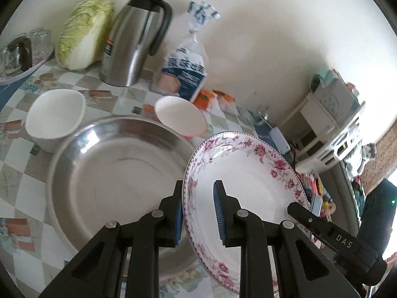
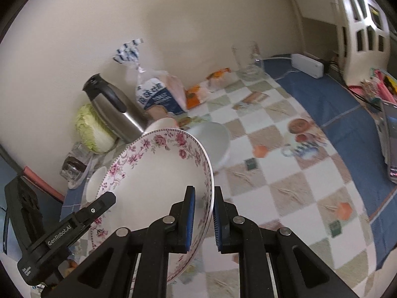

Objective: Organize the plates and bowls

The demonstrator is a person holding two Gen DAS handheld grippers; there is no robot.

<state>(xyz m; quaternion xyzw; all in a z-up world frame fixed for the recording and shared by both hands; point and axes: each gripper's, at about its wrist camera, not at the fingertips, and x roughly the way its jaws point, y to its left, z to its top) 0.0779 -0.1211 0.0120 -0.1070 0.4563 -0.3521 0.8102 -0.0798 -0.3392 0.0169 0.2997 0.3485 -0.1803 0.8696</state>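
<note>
I have the floral plate [image 1: 245, 173] pinched between both grippers, one on each side of its rim. In the left wrist view the left gripper [image 1: 198, 211] has its blue pads closed on the plate's left edge, one pad under the rim and one on the white inner face; the right gripper [image 1: 322, 226] shows as a black finger gripping the opposite rim. In the right wrist view the right gripper [image 2: 204, 219] clamps the plate's right edge between its pads, and the left gripper [image 2: 82, 216] shows at lower left on the far rim. The plate [image 2: 158, 173] is off the table, tilted, held above the checked tablecloth [image 2: 285, 191]. Just left of it in the left view lies a large steel basin [image 1: 111, 173] on the cloth. Behind the basin stand a white bowl [image 1: 55, 118] and a second white bowl with a reddish rim [image 1: 180, 118], apart from each other. Along the wall I see a napa cabbage [image 1: 82, 34], a steel thermos jug [image 1: 134, 39] beside it, and a bread bag [image 1: 183, 72]. A tray of glasses [image 1: 19, 52] sits at far left. A clear glass jar [image 2: 248, 59] and a white power strip [image 2: 307, 64] sit at the far end of the table.
</note>
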